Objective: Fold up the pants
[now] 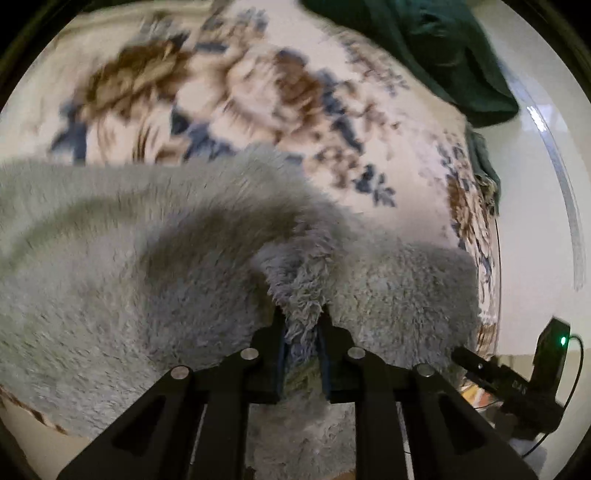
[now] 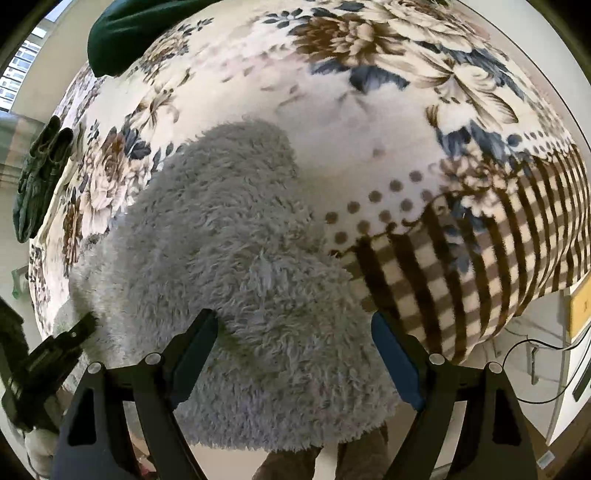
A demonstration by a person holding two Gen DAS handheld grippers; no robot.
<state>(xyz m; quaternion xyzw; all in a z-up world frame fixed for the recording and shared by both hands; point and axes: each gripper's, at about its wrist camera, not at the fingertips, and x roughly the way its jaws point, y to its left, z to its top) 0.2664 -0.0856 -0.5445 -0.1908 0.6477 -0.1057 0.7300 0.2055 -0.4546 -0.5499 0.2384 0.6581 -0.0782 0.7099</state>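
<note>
The fluffy grey pants (image 1: 147, 266) lie on a floral blanket (image 1: 236, 85). My left gripper (image 1: 301, 314) is shut on a raised fold of the pants and holds it off the blanket. In the right wrist view the same grey pants (image 2: 229, 229) spread from the near edge toward the middle of the blanket (image 2: 369, 122). My right gripper (image 2: 295, 325) is open, its jaws wide apart on either side of the near part of the pants, not pinching it. The right gripper (image 1: 480, 365) also shows in the left wrist view, and the left gripper (image 2: 79, 330) in the right wrist view.
A dark green garment (image 1: 436, 51) lies at the blanket's far edge; it also shows in the right wrist view (image 2: 140, 29). A pair of dark shoes (image 2: 40, 173) sits on the floor at left. The blanket's checked border (image 2: 480, 266) hangs over the right edge.
</note>
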